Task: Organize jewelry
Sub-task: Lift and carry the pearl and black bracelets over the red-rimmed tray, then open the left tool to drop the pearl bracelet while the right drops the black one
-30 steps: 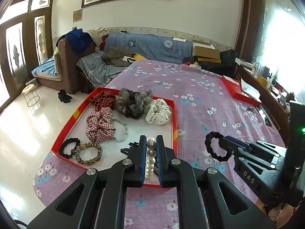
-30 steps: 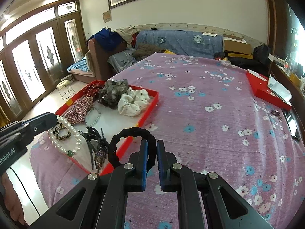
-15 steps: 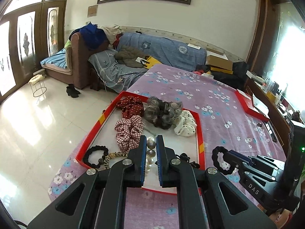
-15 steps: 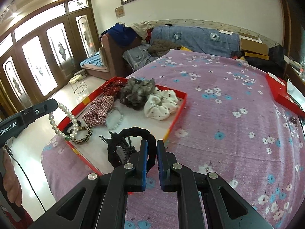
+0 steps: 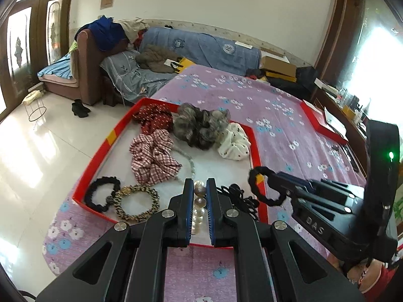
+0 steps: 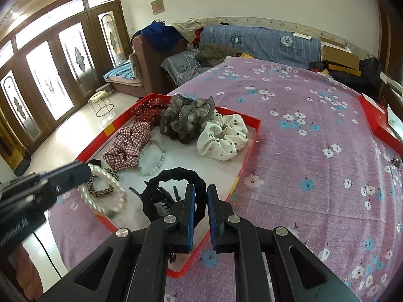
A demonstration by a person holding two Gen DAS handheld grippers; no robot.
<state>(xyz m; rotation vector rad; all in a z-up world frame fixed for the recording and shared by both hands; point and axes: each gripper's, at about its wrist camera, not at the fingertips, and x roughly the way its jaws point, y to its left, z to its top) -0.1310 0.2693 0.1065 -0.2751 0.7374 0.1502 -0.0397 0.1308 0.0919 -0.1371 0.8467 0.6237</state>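
Two grippers: both loaded, both held over the near end of the red tray (image 5: 97, 153), which lies on the purple flowered cloth (image 6: 314, 151).
Left gripper (image 5: 200, 191): jaws nearly closed, pinching the pearl bracelet (image 5: 199, 202); from the right wrist the strand (image 6: 100, 191) hangs off its tip above the tray's near corner.
Right gripper (image 6: 200, 201): jaws narrow, clamped on the black hair tie (image 6: 176, 176), which loops out ahead of the tips above a black claw clip (image 6: 161, 196).
Already in tray: plaid scrunchie (image 5: 153, 158), grey scrunchie (image 5: 199, 128), white scrunchie (image 6: 223, 136), leopard hair tie (image 5: 137, 202), pale bead bracelet (image 6: 152, 159).
Step in hand: likely carrying two pieces to their places.
Next move: lower each over bare white floor beside like items, then open the jaws; the dangling pearls could land across the rim.
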